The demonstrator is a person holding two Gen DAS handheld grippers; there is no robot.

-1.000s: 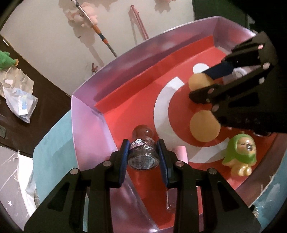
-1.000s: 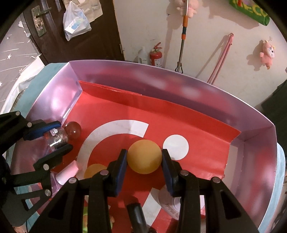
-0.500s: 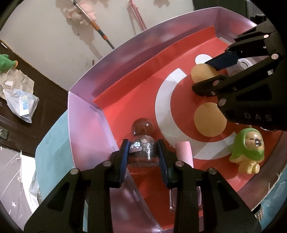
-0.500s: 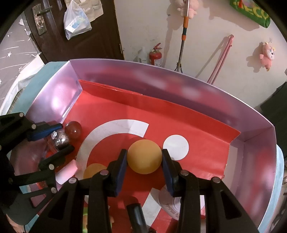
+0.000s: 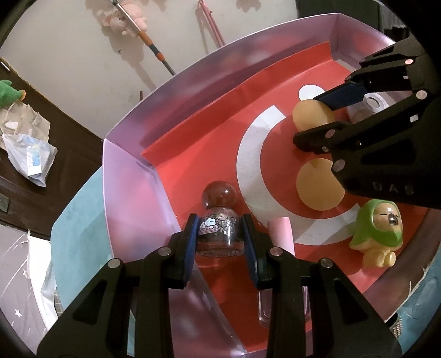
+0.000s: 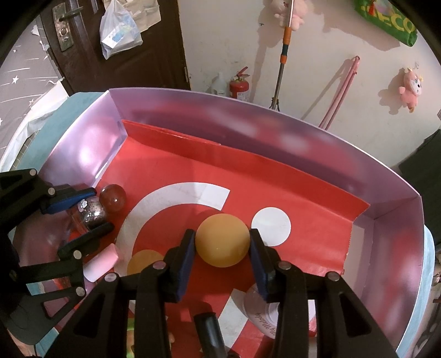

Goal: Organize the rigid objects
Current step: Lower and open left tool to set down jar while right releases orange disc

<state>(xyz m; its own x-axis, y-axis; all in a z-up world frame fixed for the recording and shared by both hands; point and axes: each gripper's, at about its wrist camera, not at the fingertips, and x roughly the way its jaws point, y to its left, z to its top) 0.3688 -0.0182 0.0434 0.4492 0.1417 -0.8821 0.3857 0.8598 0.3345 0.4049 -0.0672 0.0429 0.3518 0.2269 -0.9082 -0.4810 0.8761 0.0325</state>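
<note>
Inside the red-floored box (image 6: 391, 192), the left gripper (image 5: 220, 234) pinches the glitter bottle (image 5: 219, 231) near the left wall, while the right gripper (image 6: 222, 243), jaws just easing apart, brackets 1 orange ball (image 6: 222, 243), likely releasing it.

Raised letters "D A S" stood on the black body of the right gripper (image 5: 325, 119), seen from the left wrist view. A green bag (image 6: 386, 20) hanging on the wall bore yellow capitals, of which only "ECO" could be read. A white round container (image 6: 264, 308) in the box carried cursive writing, seemingly "my Melody".
</note>
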